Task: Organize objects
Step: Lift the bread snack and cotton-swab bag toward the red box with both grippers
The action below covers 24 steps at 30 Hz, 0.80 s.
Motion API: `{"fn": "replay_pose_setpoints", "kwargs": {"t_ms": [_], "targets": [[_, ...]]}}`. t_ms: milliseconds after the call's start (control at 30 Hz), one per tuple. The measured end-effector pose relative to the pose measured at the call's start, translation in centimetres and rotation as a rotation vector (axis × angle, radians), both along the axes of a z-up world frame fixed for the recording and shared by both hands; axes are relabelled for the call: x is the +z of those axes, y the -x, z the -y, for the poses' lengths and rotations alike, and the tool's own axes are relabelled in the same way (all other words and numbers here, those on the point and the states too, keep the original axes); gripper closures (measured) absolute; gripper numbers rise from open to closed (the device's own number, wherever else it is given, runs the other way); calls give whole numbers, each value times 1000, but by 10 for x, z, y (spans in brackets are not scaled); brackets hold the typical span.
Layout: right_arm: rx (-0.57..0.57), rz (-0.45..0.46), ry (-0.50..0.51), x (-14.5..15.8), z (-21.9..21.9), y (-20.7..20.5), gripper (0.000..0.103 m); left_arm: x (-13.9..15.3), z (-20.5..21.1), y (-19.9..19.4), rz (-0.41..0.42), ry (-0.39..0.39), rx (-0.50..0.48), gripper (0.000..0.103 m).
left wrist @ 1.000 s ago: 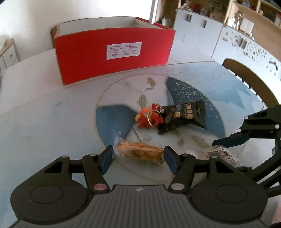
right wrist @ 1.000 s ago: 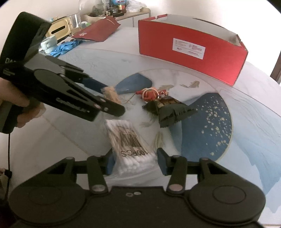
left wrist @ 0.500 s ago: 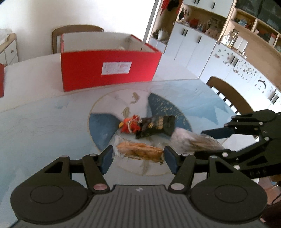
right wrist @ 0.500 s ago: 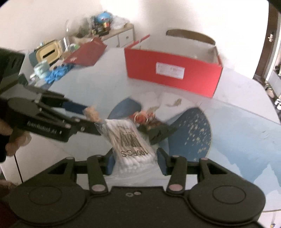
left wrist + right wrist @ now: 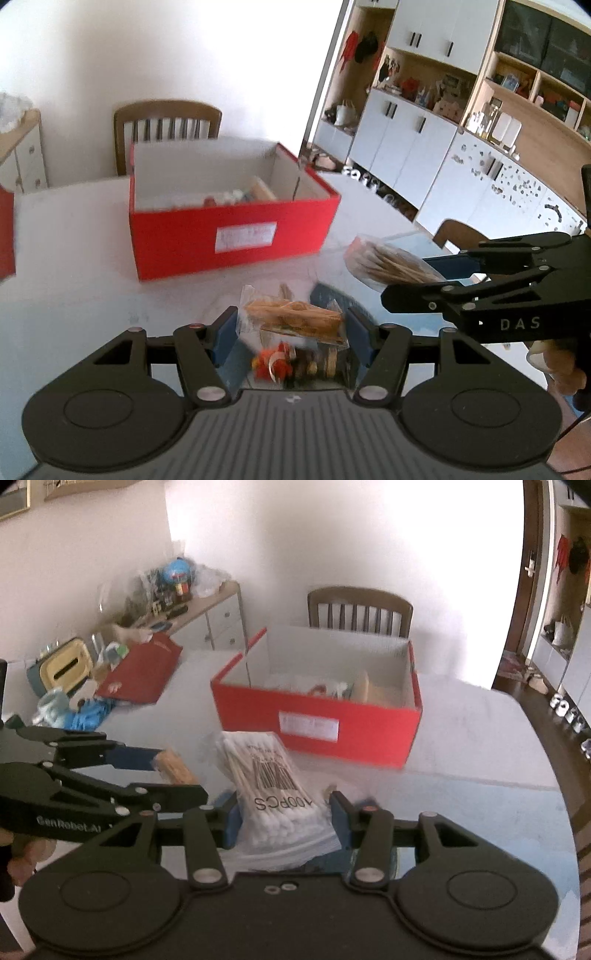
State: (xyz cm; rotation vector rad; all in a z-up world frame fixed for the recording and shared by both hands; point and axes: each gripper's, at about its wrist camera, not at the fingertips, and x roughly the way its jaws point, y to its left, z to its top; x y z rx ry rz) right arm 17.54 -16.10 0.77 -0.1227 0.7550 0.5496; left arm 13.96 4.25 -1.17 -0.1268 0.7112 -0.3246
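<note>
My left gripper [image 5: 291,334] is shut on a clear snack packet [image 5: 293,319] with orange-brown pieces and holds it in the air. My right gripper [image 5: 282,818] is shut on a bag of cotton swabs [image 5: 267,779], also lifted; that bag also shows in the left wrist view [image 5: 388,264]. An open red box [image 5: 229,227] with several items inside stands on the table ahead of both grippers; it also shows in the right wrist view [image 5: 321,716]. A red toy [image 5: 271,363] and a dark packet [image 5: 317,365] lie on the table below the left gripper.
A wooden chair [image 5: 166,127] stands behind the box. A red folder [image 5: 144,668], blue gloves [image 5: 86,714] and clutter sit at the table's left end. White cabinets [image 5: 424,155] line the right wall. The table has a blue-and-white patterned mat [image 5: 480,812].
Both grippers have risen with their packets and moved toward the red box, whose inside now shows. The toy and dark packet stayed on the table.
</note>
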Motion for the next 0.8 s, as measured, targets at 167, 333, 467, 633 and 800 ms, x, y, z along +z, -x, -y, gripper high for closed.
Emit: {"fn": "replay_pose_setpoints", "kwargs": {"t_ms": [167,333,467,633,800], "targets": [[2,50,32,12,-9,-27,55,17,2,-25,56,-55,1,41],[-8,59,38,17,-14,-55,55,26,-4,-57,66,-81,28,41],[-21,58,42,17,-17,-78,55,33,-8,-84,63,-100,59,41],[-23,66,53,18,-24,-104,55,38,-9,-115,71,-153,68,41],[-27,70,65,17,-28,-130,55,40,-4,-144,71,-220,64,41]]}}
